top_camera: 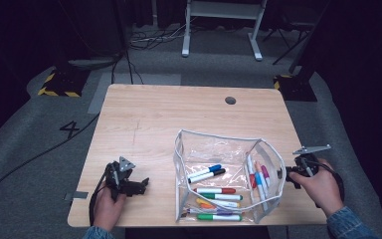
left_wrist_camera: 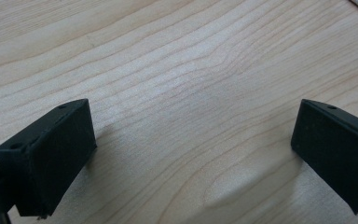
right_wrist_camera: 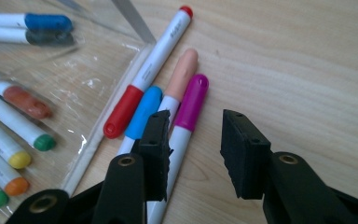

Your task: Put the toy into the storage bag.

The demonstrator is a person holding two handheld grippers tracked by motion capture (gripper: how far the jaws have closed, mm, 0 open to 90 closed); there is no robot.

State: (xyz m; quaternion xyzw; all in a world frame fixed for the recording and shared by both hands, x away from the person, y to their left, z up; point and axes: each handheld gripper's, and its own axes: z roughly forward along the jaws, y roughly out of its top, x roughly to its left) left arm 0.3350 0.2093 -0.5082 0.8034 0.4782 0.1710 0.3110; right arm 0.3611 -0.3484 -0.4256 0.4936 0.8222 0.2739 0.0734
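Right gripper point(right_wrist_camera: 193, 144): fingers half open, gripping nothing, low over the magenta-capped marker point(right_wrist_camera: 185, 122) (lying on the surface beside peach, blue and red markers, by the clear pouch point(top_camera: 219, 149)); left gripper point(left_wrist_camera: 193, 154): fingers wide apart, empty, over bare surface point(left_wrist_camera: 177, 70).

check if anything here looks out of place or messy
Mildly, yes. The clear pouch lies open on the table, and four markers, red-capped, blue, peach and magenta, lie on the bare wood by its edge in the right gripper view. The right gripper hangs half open over them. Nothing looks damaged or spilled.
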